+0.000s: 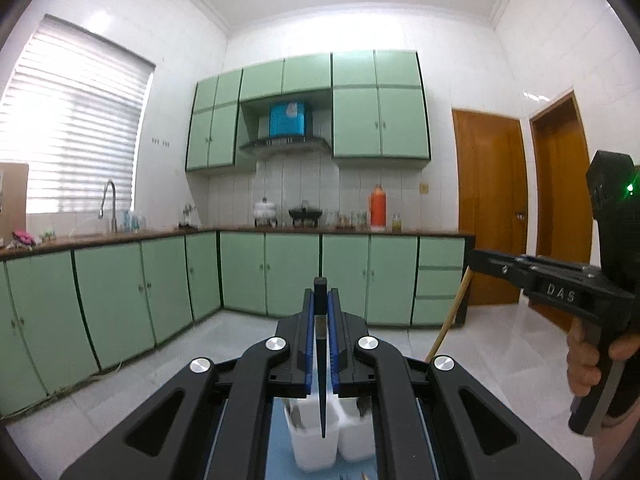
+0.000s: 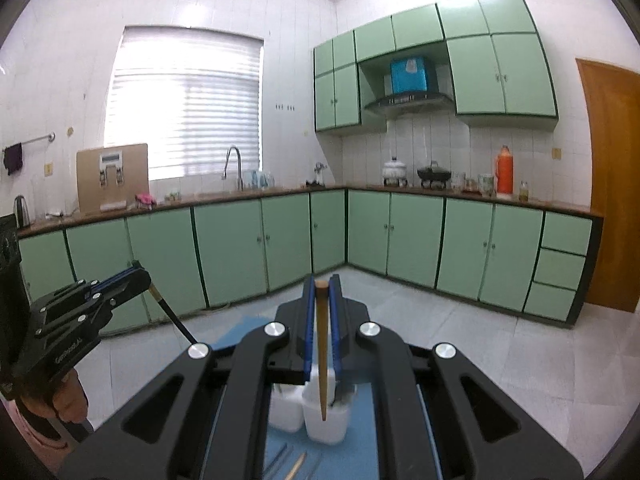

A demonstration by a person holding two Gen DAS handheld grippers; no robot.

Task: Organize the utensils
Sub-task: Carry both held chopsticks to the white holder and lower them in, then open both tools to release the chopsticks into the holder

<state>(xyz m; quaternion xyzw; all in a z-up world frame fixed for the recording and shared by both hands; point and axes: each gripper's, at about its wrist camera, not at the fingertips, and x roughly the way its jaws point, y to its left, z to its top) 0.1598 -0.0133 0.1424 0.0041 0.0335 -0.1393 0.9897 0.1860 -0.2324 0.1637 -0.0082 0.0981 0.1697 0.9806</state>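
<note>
So the left gripper (image 1: 321, 300) is pinching a black chopstick (image 1: 321, 364) between its blue pads (image 1: 307, 344), jaws squeezed almost together around it. The stick is hanging point-down, and its tip is sitting over the left one of two white plastic cups (image 1: 310, 440) standing side by side on a blue mat (image 1: 280, 452). From this angle I can't tell whether the tip is actually inside the cup or just above the rim.

The right gripper (image 2: 321, 300) is doing the same thing with a light brown wooden chopstick (image 2: 322, 352), jaws nearly closed on it, stick pointing down. Its tip is lining up with the right white cup (image 2: 326, 424), which already has something dark leaning in it. The other cup (image 2: 286, 408) is touching it on the left. A few more utensils, including another wooden stick (image 2: 296, 466), are lying on the mat in front of the cups, kinda blurry.

Each camera is also catching the other gripper off to the side, with the person's hand (image 1: 588, 360) wrapped around the handle.

Further out it's a kitchen: mint green cabinets (image 1: 280, 272) running along two walls, a sink faucet (image 1: 107, 204) under a window with blinds (image 1: 76, 120), an orange thermos (image 1: 377, 205) and pots on the counter, a range hood (image 1: 285, 144), and brown wooden doors (image 1: 492, 208) on the right.
</note>
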